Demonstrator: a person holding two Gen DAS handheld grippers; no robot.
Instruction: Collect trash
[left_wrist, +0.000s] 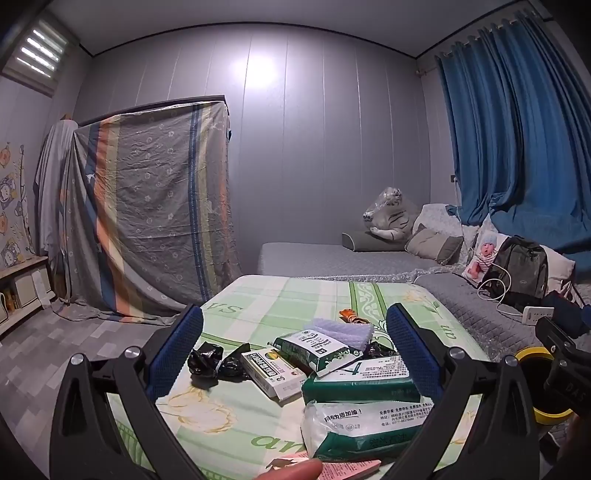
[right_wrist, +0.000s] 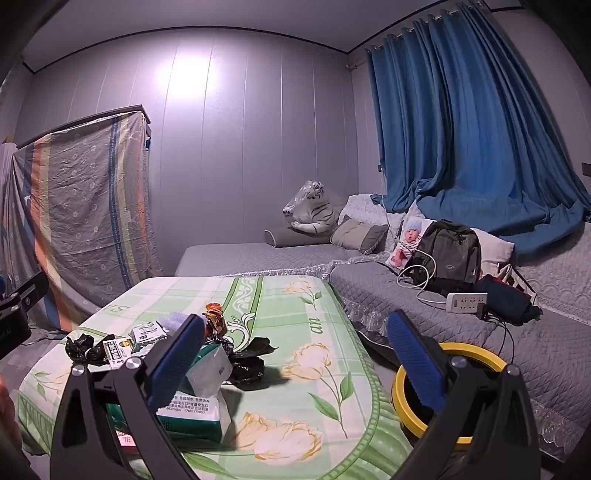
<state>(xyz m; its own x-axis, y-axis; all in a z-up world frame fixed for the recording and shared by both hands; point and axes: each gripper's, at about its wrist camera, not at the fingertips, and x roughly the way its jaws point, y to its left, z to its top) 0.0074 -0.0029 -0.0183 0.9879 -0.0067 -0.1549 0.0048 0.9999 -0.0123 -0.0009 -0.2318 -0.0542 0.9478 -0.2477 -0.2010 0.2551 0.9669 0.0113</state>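
A low table under a green floral cloth (left_wrist: 258, 295) carries the trash. In the left wrist view I see a crumpled black bag (left_wrist: 207, 363), a white medicine box (left_wrist: 271, 373), a green-and-white pouch (left_wrist: 317, 349), two tissue packs (left_wrist: 360, 380), a purple foam net (left_wrist: 340, 332) and an orange wrapper (left_wrist: 351, 315). My left gripper (left_wrist: 295, 332) hovers over them, open and touching nothing. My right gripper (right_wrist: 295, 347) is open too, above the table's right part near another black bag (right_wrist: 247, 363). A yellow-rimmed bin (right_wrist: 450, 391) stands on the floor right of the table.
A grey quilted sofa bed (right_wrist: 406, 295) runs behind and to the right, with a backpack (right_wrist: 450, 254), a power strip (right_wrist: 467, 301), cushions and a plush tiger (right_wrist: 310, 210). A striped sheet (left_wrist: 155, 214) hangs at the left. A fingertip (left_wrist: 295, 470) shows at the bottom edge.
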